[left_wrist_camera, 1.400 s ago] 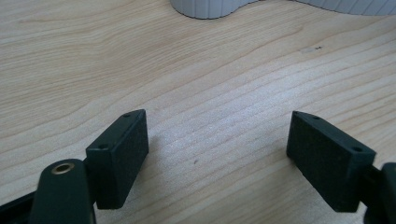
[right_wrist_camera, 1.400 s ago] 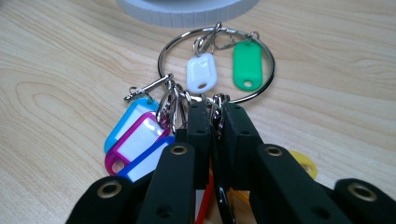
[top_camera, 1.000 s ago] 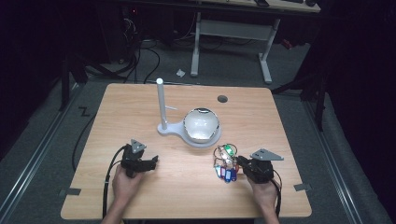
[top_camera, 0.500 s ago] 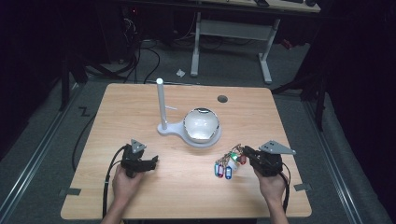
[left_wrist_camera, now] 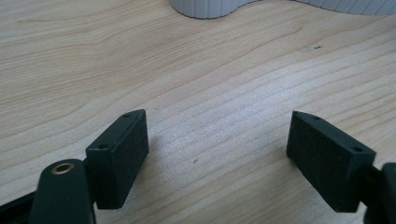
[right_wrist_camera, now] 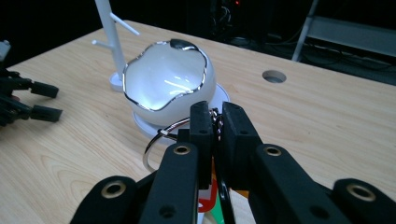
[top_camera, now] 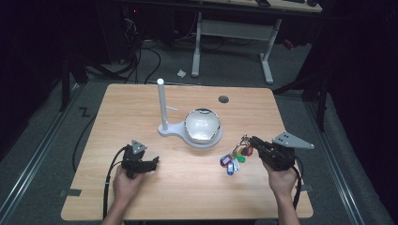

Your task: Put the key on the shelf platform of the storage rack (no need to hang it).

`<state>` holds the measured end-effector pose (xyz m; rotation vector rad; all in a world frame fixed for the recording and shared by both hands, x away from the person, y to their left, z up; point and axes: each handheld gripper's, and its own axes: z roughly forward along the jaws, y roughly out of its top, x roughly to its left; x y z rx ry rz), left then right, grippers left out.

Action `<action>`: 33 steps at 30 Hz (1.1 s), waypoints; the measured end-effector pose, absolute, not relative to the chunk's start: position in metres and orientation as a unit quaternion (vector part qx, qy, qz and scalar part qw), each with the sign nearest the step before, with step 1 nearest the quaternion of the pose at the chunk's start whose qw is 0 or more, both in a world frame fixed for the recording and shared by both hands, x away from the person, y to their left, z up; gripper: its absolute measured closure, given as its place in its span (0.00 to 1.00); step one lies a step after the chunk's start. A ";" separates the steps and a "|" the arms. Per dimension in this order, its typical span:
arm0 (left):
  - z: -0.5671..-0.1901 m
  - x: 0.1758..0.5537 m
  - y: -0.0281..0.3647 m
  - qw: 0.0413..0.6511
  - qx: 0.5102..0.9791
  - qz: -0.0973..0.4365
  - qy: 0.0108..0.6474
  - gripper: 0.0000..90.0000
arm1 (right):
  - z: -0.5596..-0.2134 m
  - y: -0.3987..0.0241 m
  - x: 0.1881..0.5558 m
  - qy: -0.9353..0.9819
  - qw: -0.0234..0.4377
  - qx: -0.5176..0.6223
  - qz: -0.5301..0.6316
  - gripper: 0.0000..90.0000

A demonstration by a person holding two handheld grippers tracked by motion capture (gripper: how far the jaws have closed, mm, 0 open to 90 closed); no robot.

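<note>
A bunch of keys with coloured tags [top_camera: 233, 159] dangles from my right gripper [top_camera: 251, 142], which is shut on its metal ring [right_wrist_camera: 156, 140] and held above the table at the right. In the right gripper view the jaws [right_wrist_camera: 217, 119] pinch the ring's chain, with the glossy white bowl [right_wrist_camera: 166, 81] just beyond. The bowl [top_camera: 202, 124] sits on a white stand with an upright pegged post [top_camera: 161, 104] at the table's middle. My left gripper [top_camera: 155, 161] rests low at the front left, open, with bare wood between its pads [left_wrist_camera: 217, 154].
A round cable hole [top_camera: 223, 99] lies in the table's far right part. The stand's base edge [left_wrist_camera: 205, 7] shows ahead of the left gripper. A white desk frame [top_camera: 234, 33] and cables stand on the floor behind the table.
My right gripper has risen and drifted slightly right, lifting the key bunch off the table so the tags hang free. The left gripper has stayed where it was.
</note>
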<state>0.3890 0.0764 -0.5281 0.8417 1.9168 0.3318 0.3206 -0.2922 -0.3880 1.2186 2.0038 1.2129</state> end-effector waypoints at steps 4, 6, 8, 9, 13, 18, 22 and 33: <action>-0.528 0.389 0.076 0.488 0.344 0.135 0.791 0.23 | -0.381 -0.292 0.321 0.736 0.249 0.442 0.448 0.93; -0.528 0.389 0.076 0.488 0.344 0.135 0.791 0.23 | -0.376 -0.292 0.322 0.734 0.249 0.439 0.454 0.93; -0.528 0.389 0.076 0.489 0.346 0.136 0.789 0.23 | -0.370 -0.291 0.323 0.734 0.248 0.433 0.461 0.93; -0.528 0.389 0.076 0.489 0.346 0.136 0.789 0.23 | -0.370 -0.291 0.323 0.734 0.248 0.433 0.461 0.93; -0.528 0.389 0.076 0.489 0.346 0.136 0.789 0.23 | -0.361 -0.285 0.328 0.741 0.250 0.421 0.460 0.93; -0.528 0.389 0.076 0.489 0.344 0.136 0.790 0.23 | -0.348 -0.280 0.334 0.746 0.248 0.408 0.464 0.93; -0.528 0.389 0.076 0.488 0.342 0.134 0.792 0.23 | -0.335 -0.273 0.340 0.749 0.247 0.395 0.471 0.93; -0.528 0.389 0.076 0.489 0.345 0.135 0.790 0.23 | -0.313 -0.257 0.355 0.755 0.238 0.375 0.483 0.93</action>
